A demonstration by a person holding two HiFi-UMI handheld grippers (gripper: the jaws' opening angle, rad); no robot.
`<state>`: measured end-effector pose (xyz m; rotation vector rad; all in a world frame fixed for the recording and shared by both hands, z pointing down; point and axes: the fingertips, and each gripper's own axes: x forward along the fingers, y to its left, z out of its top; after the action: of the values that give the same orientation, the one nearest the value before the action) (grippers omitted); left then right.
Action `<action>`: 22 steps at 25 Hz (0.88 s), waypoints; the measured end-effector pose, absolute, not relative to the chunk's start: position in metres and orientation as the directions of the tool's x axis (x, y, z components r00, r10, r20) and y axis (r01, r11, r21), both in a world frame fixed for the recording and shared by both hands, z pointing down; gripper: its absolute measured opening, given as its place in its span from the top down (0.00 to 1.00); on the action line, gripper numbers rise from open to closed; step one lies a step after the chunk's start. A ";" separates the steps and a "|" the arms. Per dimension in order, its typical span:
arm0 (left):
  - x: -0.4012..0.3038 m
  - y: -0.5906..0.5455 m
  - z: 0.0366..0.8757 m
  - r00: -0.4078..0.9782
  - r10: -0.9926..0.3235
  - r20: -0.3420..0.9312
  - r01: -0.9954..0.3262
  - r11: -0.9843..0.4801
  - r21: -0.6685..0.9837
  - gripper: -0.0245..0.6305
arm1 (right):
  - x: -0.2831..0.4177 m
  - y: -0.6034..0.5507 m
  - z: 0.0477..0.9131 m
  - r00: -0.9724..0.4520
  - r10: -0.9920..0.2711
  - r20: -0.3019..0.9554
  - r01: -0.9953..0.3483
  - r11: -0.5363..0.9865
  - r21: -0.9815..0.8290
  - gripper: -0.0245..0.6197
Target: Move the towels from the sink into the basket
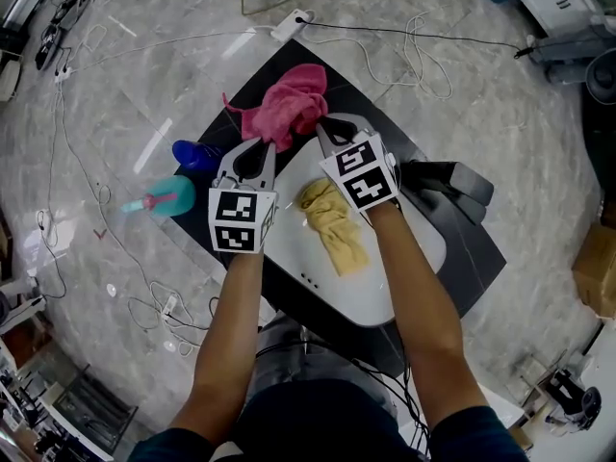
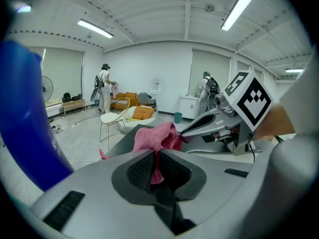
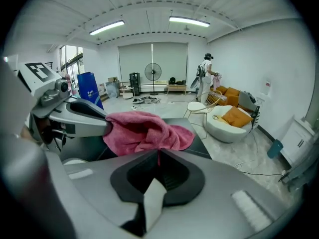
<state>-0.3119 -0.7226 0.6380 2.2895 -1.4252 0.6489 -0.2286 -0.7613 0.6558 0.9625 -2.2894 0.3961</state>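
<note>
Marble floor (image 1: 144,85) strewn with cables is surrounding a black surface (image 1: 474,258) that is carrying a white sink (image 1: 390,292). A yellow towel (image 1: 333,225) is lying crumpled in the sink's basin. Beyond the sink, a pink towel (image 1: 289,104) is bunching up over the far end of the surface, and both tools are gripping it. The left hand-held gripper (image 2: 157,154) is pinching a fold of the pink towel (image 2: 160,136) between its nearly closed jaws. The right hand-held gripper (image 3: 158,156) is likewise clamping an edge of the pink towel (image 3: 144,131), jaws pressed almost together on the cloth. Seen from the head view, the left hand-held gripper (image 1: 259,145) and the right hand-held gripper (image 1: 323,125) are reaching side by side. A blue container (image 1: 196,154) and a teal spray bottle (image 1: 160,200) are sitting left of the surface.
</note>
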 end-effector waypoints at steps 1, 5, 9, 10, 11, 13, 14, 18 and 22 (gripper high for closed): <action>-0.310 -0.720 0.630 0.392 -0.738 0.549 -0.901 -0.429 0.068 0.92 | -0.227 -0.758 0.647 -0.542 -0.552 0.634 -0.731 0.682 -0.031 0.92; -0.306 -0.708 0.592 0.430 -0.746 0.509 -0.887 -0.455 0.083 0.92 | -0.222 -0.747 0.602 -0.530 -0.615 0.584 -0.761 0.648 -0.009 0.92; -0.301 -0.692 0.542 0.477 -0.756 0.447 -0.862 -0.501 0.073 0.92 | -0.214 -0.737 0.547 -0.519 -0.685 0.511 -0.790 0.613 0.020 0.92; -0.301 -0.683 0.527 0.490 -0.756 0.435 -0.856 -0.511 0.076 0.92 | -0.211 -0.728 0.534 -0.514 -0.697 0.500 -0.796 0.605 0.025 0.93; -0.301 -0.675 0.512 0.502 -0.756 0.420 -0.850 -0.521 0.078 0.92 | -0.209 -0.720 0.520 -0.511 -0.708 0.487 -0.801 0.597 0.028 0.93; -0.303 -0.664 0.483 0.523 -0.759 0.387 -0.838 -0.542 0.069 0.92 | -0.207 -0.709 0.488 -0.510 -0.737 0.445 -0.812 0.582 0.033 0.93; -0.305 -0.659 0.469 0.534 -0.759 0.372 -0.830 -0.555 0.058 0.92 | -0.206 -0.704 0.473 -0.508 -0.751 0.422 -0.818 0.574 0.038 0.93; -0.313 -0.628 0.416 0.574 -0.752 0.324 -0.801 -0.598 0.029 0.92 | -0.195 -0.672 0.414 -0.492 -0.797 0.351 -0.840 0.540 0.049 0.93; -0.324 -0.592 0.363 0.607 -0.745 0.277 -0.777 -0.630 0.006 0.92 | -0.189 -0.631 0.359 -0.497 -0.827 0.263 -0.852 0.522 0.029 0.93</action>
<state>-0.3238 -0.5924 0.3633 2.7020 -1.2858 0.3771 -0.1893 -0.6308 0.3587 1.4180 -2.5198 0.1526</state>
